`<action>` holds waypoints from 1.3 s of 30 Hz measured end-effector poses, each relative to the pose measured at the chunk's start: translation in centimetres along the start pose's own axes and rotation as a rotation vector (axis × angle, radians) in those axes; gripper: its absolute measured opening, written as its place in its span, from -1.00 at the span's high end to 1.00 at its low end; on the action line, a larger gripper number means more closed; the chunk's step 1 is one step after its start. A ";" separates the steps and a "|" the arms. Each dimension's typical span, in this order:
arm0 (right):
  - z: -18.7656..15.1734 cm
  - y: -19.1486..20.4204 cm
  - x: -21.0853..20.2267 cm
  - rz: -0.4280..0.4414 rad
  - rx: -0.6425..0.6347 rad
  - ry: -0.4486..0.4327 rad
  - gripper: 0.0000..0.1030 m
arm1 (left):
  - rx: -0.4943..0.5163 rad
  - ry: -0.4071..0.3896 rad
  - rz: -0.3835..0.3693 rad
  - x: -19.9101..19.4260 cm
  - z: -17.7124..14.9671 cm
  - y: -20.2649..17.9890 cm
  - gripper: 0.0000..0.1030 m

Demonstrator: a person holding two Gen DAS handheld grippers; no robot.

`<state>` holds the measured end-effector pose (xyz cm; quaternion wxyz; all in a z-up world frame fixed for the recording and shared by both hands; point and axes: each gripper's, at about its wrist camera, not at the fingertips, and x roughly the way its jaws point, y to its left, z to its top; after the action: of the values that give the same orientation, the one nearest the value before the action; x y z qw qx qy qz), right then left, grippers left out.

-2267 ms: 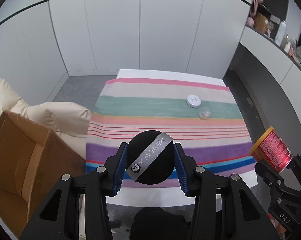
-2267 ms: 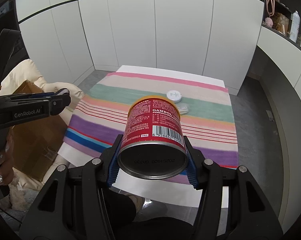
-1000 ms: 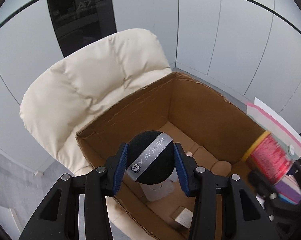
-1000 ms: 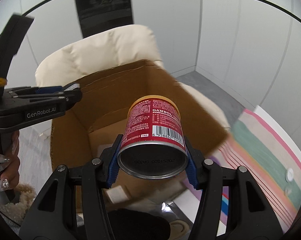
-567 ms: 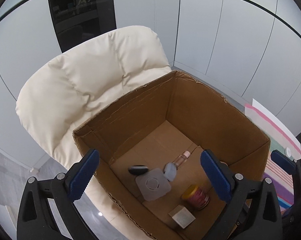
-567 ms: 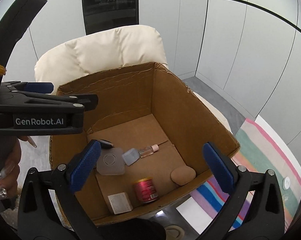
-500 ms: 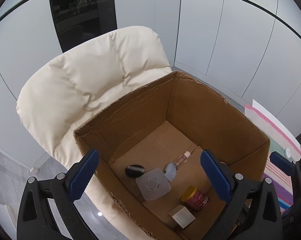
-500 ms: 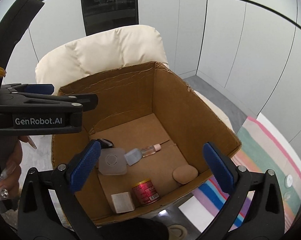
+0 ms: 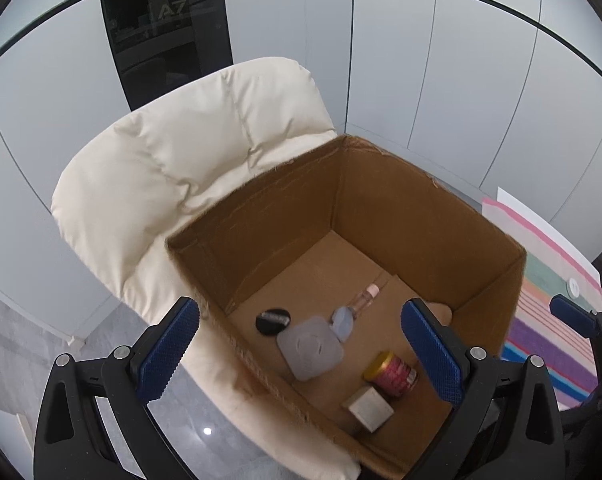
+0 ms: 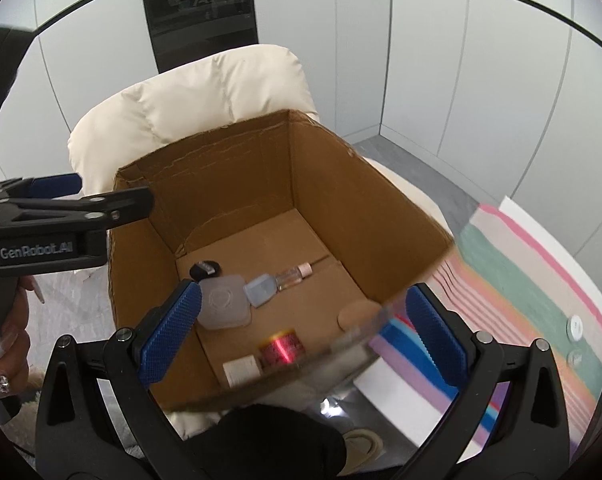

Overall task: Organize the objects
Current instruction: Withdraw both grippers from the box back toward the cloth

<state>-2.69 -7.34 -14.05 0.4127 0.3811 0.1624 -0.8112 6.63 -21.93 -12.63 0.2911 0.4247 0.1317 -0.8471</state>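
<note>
An open cardboard box [image 9: 401,200] [image 10: 341,184] stands on a cream padded chair [image 9: 189,168]. On its floor lie the black round puff [image 9: 273,321] [image 10: 205,269], the red can [image 9: 391,372] [image 10: 281,349] on its side, a grey square case [image 9: 311,346], a small clear bottle [image 9: 363,298], a pale blue piece [image 9: 343,322], a beige disc [image 10: 355,314] and a small white box [image 9: 371,408]. My left gripper [image 9: 301,352] is open and empty above the box. My right gripper [image 10: 301,336] is open and empty over the box's near edge.
The striped cloth on the table [image 10: 533,292] lies to the right of the box, with a white round lid [image 10: 575,326] and a small clear jar [image 10: 574,357] on it. Grey wall panels stand behind the chair.
Both grippers have opened and dropped the black puff and the red can into the box, where they have settled. The right gripper has shifted right and slightly down.
</note>
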 end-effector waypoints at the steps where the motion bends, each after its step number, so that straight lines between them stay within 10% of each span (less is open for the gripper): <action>1: -0.4 -0.2 -0.3 -0.001 0.008 0.004 -1.00 | 0.000 0.004 -0.004 -0.3 -0.4 0.0 -0.98; 16: -6.1 -4.4 -6.8 -0.079 0.101 -0.011 -1.00 | 0.086 0.047 -0.116 -2.4 -4.4 -5.6 -0.98; 39: -18.4 -21.0 -17.1 -0.368 0.512 -0.033 -1.00 | 0.455 0.070 -0.374 -4.1 -6.8 -27.7 -0.98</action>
<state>-4.10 25.39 -14.35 0.1521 0.4235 0.0123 -0.8930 -3.81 4.85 -14.20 0.0224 0.4766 0.0243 -0.8785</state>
